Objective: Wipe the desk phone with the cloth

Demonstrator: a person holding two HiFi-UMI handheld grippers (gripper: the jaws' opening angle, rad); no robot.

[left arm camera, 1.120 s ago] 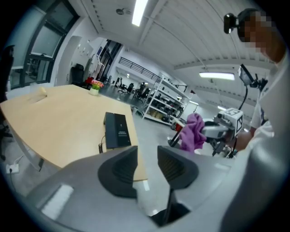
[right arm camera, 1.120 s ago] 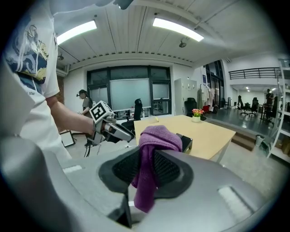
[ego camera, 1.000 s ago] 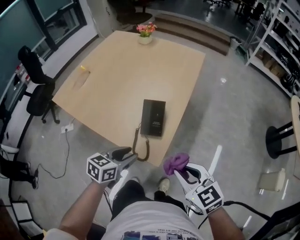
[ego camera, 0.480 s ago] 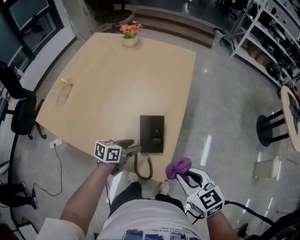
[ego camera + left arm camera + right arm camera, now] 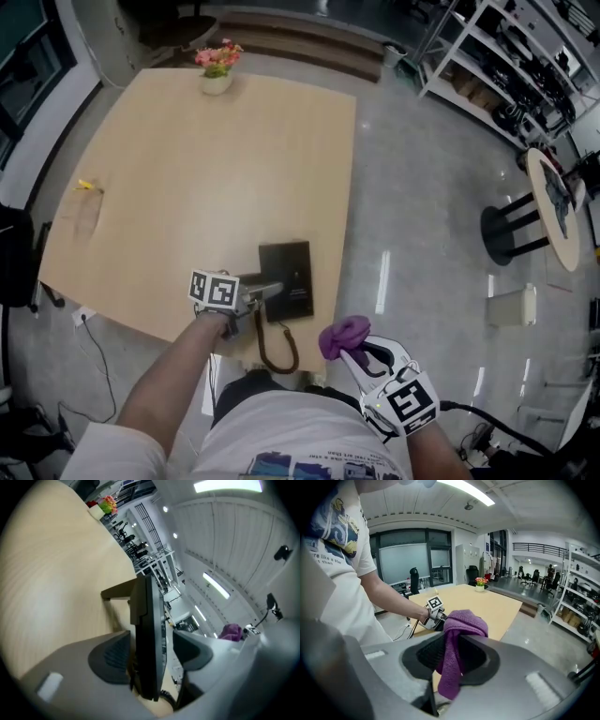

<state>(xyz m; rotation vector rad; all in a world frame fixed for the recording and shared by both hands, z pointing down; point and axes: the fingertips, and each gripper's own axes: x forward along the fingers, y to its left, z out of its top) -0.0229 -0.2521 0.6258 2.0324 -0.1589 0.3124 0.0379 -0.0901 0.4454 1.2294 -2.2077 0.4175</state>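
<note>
Closing in on the phone. My left gripper [image 5: 270,292] has come up from below the table edge to the near left corner of the desk phone [image 5: 286,279], lower centre of the head view. Its jaws have just been opening and now stand wide, straddling that edge. In the left gripper view the phone body sits edge-on between the pads. One pad is close against it and there's a clear gap on the other side, so no clamp yet.

My right gripper [image 5: 354,351] has barely shifted. It sits lower right of centre, off the table over the floor, jaws closed tight on the purple cloth [image 5: 343,335], which bunches above the pads and hangs below them. The cloth is near the phone but not touching it.

My read: the left is setting up to steady the phone and wiping hasn't started. Next I need the left to close and the cloth to come across onto the top face.

Count, big to small:
- table [image 5: 178,159]: 1
- desk phone: 1
- grippers: 2
- coiled cord [image 5: 278,352], hanging off the near table edge: 1
- cloth: 1
- flower pot [image 5: 216,69], top left: 1
- small yellow item [image 5: 86,186], left edge of the table, can't tell what it is: 1
</note>
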